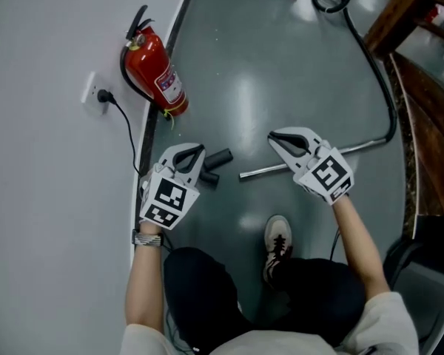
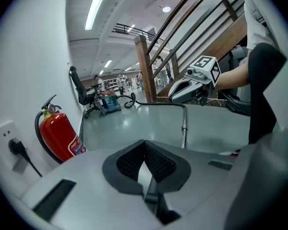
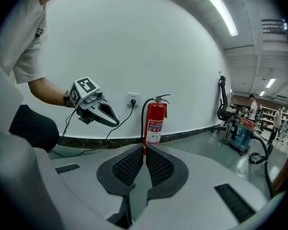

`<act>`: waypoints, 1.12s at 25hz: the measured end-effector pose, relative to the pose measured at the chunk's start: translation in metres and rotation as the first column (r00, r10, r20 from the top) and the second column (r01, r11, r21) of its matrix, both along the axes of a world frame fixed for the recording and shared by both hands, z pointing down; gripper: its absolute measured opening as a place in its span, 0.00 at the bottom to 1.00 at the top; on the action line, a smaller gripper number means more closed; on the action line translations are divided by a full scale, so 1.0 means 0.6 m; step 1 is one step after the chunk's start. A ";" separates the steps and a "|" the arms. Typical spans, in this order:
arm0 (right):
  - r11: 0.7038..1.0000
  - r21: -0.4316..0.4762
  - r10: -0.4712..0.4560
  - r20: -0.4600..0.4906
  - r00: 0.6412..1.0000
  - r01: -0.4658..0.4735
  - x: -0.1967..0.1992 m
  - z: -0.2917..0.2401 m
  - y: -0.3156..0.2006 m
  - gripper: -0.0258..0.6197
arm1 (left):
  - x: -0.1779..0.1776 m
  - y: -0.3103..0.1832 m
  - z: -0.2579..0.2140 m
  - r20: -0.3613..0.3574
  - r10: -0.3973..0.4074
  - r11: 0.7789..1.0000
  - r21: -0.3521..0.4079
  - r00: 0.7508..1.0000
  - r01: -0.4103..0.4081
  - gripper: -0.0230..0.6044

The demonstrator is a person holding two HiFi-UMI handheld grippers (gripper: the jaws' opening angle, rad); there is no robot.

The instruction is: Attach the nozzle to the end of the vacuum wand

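Nothing is joined yet: the left gripper [image 1: 197,152] is closed and empty, the black nozzle [image 1: 216,166] lying on the floor [image 1: 281,65] just beside its tips. The right gripper [image 1: 275,138], likewise closed on nothing, hovers just over the vacuum wand [image 1: 266,171], so both pickups and the mating are still to do

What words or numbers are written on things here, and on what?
White label on the red metal fire extinguisher: print too small and blurred to read.
Square markers on the left gripper and right gripper: black-and-white patterns, not words.
No other text is visible.
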State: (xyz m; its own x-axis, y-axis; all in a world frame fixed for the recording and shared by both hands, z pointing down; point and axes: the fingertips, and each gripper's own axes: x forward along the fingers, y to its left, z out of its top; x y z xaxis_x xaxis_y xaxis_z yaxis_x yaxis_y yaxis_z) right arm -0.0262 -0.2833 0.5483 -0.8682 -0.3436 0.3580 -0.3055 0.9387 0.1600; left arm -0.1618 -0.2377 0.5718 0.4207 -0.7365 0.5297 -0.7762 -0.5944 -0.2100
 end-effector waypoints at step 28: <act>0.947 -0.222 -0.281 -0.216 0.935 0.233 -0.020 0.320 0.046 0.23 | 0.030 0.078 0.376 0.149 0.319 0.863 -0.454 0.936 -0.222 0.22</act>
